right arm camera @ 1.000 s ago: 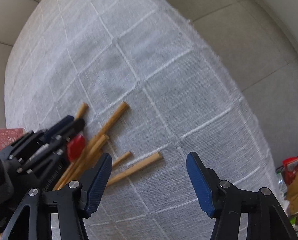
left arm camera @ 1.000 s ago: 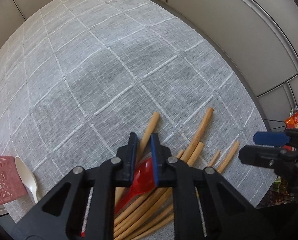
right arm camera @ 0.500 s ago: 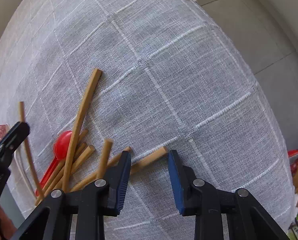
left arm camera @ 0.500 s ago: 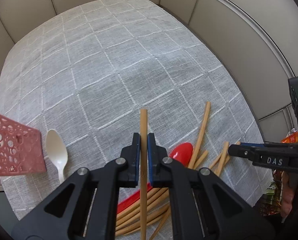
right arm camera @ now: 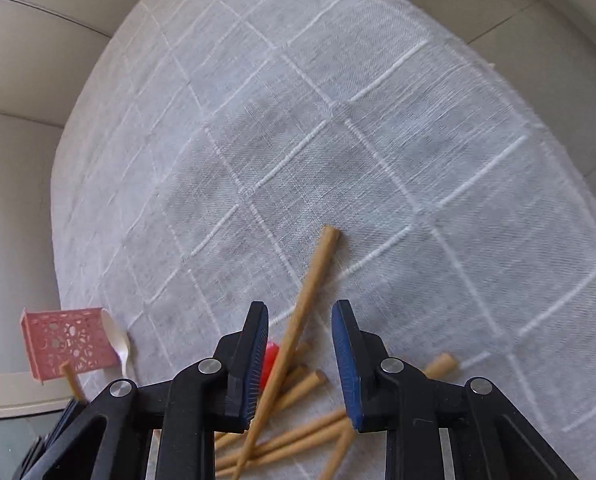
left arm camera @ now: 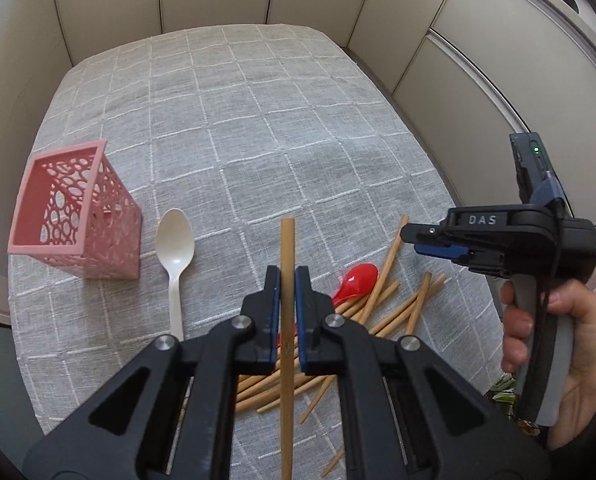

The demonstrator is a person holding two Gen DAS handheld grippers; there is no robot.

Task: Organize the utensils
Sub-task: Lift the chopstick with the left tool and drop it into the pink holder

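The left tongs [left arm camera: 286, 280] are pinching a single wooden chopstick [left arm camera: 287, 320] between their blue pads; the stick runs straight up through the narrow gap, its blunt end standing clear above the tips and its lower length dropping out of the bottom of the left wrist view. Below it, on the grey checked tablecloth [left arm camera: 258, 128] covering the table, lies a loose pile of chopsticks [left arm camera: 378, 312] crossing one another, with a red plastic spoon [left arm camera: 356, 278] half buried among them. Left of the pile a white plastic spoon [left arm camera: 175, 256] lies bowl away from the camera, and just beside it stands a pink perforated utensil holder [left arm camera: 78, 216] — square, open at the top, nothing visible inside.

The right tongs [right arm camera: 300, 360], gripped by a person's hand [left arm camera: 550, 344], hang over the pile partly spread. Their jaws have just been closing, and one long chopstick [right arm camera: 310, 296] slants up through the gap between them. It lies close to the left pad, but the pads do not visibly press on it — it seems to rest on the pile.
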